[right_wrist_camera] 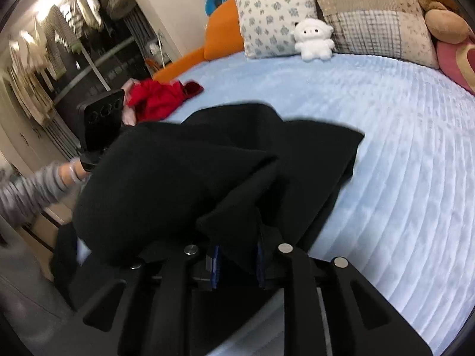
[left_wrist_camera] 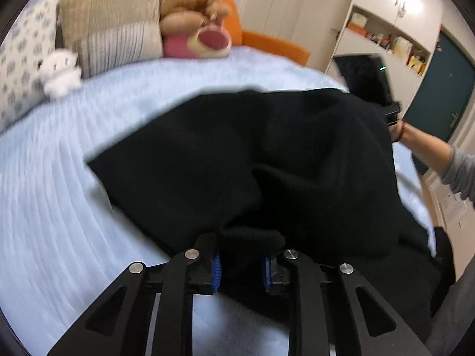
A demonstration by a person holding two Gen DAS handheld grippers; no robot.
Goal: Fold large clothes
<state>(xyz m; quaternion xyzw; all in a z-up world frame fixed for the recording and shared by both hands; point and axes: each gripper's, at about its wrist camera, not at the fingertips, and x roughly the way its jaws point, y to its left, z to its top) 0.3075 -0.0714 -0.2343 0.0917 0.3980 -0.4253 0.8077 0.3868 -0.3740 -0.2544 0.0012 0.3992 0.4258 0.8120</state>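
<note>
From the left wrist view, we see our black garment (left_wrist_camera: pixel 267 154) lifted in a loose heap above the light blue bed (left_wrist_camera: pixel 59 178), one flap spread toward the pillows (left_wrist_camera: pixel 112 23) and the rest bunched and draped between our two tools. We judge the fold to be at an early or middle stage: the cloth is gathered and carried, but no neat, flat fold lies on the bed yet, and laying it down and smoothing it is left to do. Our left gripper (left_wrist_camera: pixel 242 267) is closed down to a narrow gap, with a thick ribbed edge of the garment pinched between its blue pads (left_wrist_camera: pixel 216 270). A pink and brown plush bear (left_wrist_camera: pixel 202 32) and a small white plush toy (left_wrist_camera: pixel 61 72) sit by the pillows, well apart from the work.

From the right wrist view, the same garment (right_wrist_camera: pixel 184 172) hangs over the near part of the bed (right_wrist_camera: pixel 400 163), creased and doubled on itself. Our right gripper (right_wrist_camera: pixel 237 262) is likewise nearly closed, a fold of black cloth caught between its fingers. A red garment (right_wrist_camera: pixel 157 98) lies crumpled at the far edge of the bed, not yet handled as far as we can judge.
</note>
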